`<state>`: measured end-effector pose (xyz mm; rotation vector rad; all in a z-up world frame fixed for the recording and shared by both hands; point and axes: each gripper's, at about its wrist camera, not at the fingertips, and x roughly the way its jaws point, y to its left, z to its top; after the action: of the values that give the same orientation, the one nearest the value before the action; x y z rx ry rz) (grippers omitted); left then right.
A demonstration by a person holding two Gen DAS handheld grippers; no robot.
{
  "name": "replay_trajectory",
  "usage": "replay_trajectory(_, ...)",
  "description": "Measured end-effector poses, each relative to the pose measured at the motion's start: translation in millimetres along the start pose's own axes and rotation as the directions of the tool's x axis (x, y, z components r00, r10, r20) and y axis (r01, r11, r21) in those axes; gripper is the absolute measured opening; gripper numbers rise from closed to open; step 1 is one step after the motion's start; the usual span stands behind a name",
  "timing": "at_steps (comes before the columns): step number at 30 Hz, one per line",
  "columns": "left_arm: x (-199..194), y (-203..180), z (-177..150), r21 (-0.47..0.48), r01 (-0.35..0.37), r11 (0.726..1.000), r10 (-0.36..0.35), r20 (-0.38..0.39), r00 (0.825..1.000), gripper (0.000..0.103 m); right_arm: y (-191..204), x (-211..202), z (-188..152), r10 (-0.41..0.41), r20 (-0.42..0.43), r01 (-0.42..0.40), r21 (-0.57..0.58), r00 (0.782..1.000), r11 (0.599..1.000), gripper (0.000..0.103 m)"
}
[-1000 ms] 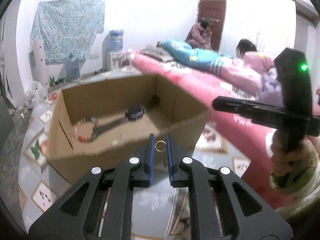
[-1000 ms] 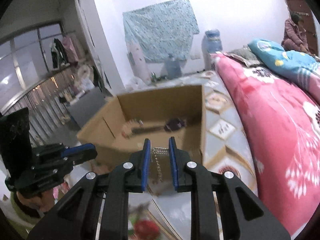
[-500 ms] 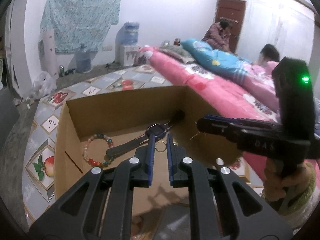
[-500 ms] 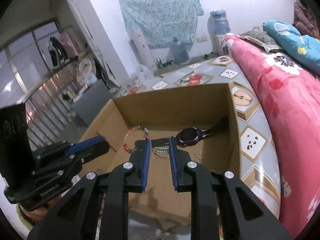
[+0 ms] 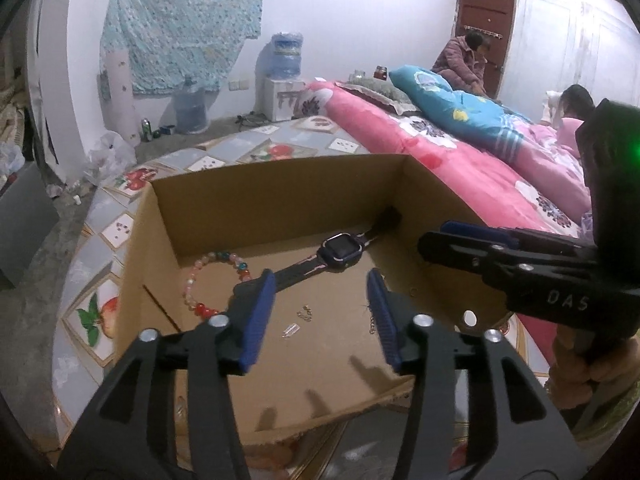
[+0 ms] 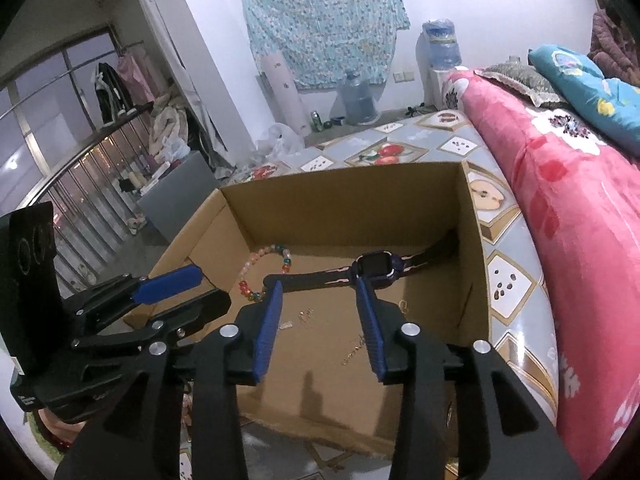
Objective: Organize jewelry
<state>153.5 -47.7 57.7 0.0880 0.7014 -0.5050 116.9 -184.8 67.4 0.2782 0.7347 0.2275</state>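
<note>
An open cardboard box [image 5: 280, 188] [image 6: 340, 200] holds a dark watch [image 5: 340, 248] [image 6: 376, 266] and a bead bracelet [image 5: 196, 280] [image 6: 256, 264]. My left gripper [image 5: 320, 280] hangs over the box floor, its jaws opening with nothing between them. Small metal pieces [image 5: 306, 314] lie loose on the cardboard below it. My right gripper [image 6: 320, 286] is also over the box, jaws opening and empty. A thin chain [image 6: 354, 354] lies on the floor by its right finger, and a small ring [image 6: 404, 305] lies further right. Each gripper shows in the other's view [image 5: 440, 240] [image 6: 208, 292].
The box stands on a surface with a fruit-pattern cover [image 6: 508, 280]. A bed with a pink blanket [image 5: 460, 168] [image 6: 580, 220] runs along the right, with two people [image 5: 464, 60] on its far side. A water dispenser [image 5: 286, 76] and a grey bin [image 6: 180, 196] stand further off.
Both grippers came forward over the box, then their jaws parted. The ring left the left jaws and the chain left the right jaws; both now lie in the box.
</note>
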Motion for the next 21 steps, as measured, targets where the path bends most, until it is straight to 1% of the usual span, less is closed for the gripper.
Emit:
replay_trajectory(4, -17.8, -2.7, -1.8, 0.000, -0.008, 1.000, 0.008, 0.025, 1.000, 0.065, 3.5, -17.6, -1.8, 0.016, 0.045, -0.015, -0.006, 0.999, 1.000, 0.046)
replay_trajectory(6, -31.5, -4.4, -5.1, 0.001, -0.006, 1.000, 0.006, 0.048, 0.999, 0.070, 5.5, -29.1, -3.3, 0.024, 0.074, -0.023, -0.011, 0.997, 1.000, 0.051)
replay_trajectory(8, -45.9, -6.8, -9.7, 0.002, -0.001, 1.000, 0.001, 0.074, 0.997, 0.080, 7.6, -40.7, -5.5, 0.031, 0.102, -0.029, -0.016, 0.994, 0.999, 0.059)
replay_trajectory(10, -59.9, -9.3, -15.9, 0.005, 0.005, 1.000, -0.006, 0.099, 0.995, 0.084, 10.5, -55.6, -9.7, 0.039, 0.135, -0.036, -0.026, 0.990, 0.999, 0.062)
replay_trajectory(11, -65.5, -10.6, -19.1, 0.010, 0.008, 1.000, -0.009, 0.106, 0.994, 0.084, 12.0, -63.2, -12.8, 0.041, 0.149, -0.036, -0.034, 0.988, 0.999, 0.067)
replay_trajectory(15, -86.4, -12.2, -35.8, 0.016, 0.007, 1.000, -0.008, 0.120, 0.993, 0.089, 16.6, -91.8, -28.8, 0.027, 0.194, -0.014, -0.066, 0.981, 0.998, 0.078)
replay_trajectory(17, -94.5, -9.7, -46.6, 0.003, 0.004, 1.000, -0.004, 0.111, 0.994, 0.089, 14.2, -104.5, -37.5, -0.001, 0.210, 0.017, -0.072, 0.978, 0.997, 0.084)
replay_trajectory(21, -102.2, -1.9, -66.3, -0.029, -0.026, 0.999, 0.028, 0.077, 0.997, 0.091, 3.4, -125.0, -57.0, -0.077, 0.213, 0.093, -0.067, 0.974, 0.993, 0.091)
